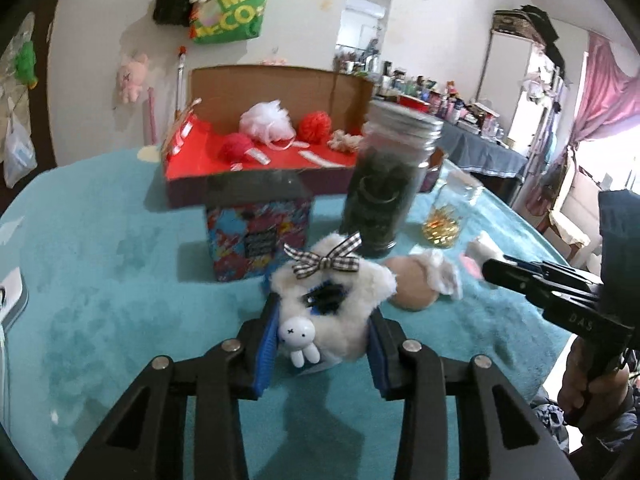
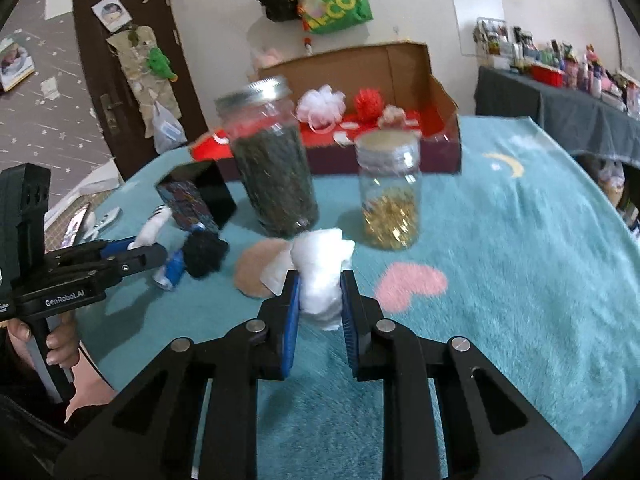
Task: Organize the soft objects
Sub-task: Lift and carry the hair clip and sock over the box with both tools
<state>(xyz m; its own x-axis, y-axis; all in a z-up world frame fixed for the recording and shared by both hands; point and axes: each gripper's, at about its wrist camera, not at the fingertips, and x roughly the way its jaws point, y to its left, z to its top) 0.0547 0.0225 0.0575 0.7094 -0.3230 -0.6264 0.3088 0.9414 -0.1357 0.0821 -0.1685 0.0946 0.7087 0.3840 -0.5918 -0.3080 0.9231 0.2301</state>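
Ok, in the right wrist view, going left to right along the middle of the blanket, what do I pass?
Left tongs → patterned box → tall dark-filled jar → small jar of gold bits → yellow moon print.

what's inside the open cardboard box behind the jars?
Inside the cardboard box: a white mesh pouf, a red pouf, a second red one, a beige knotted piece and white tags. Its front wall and the tall jar hide the near floor.
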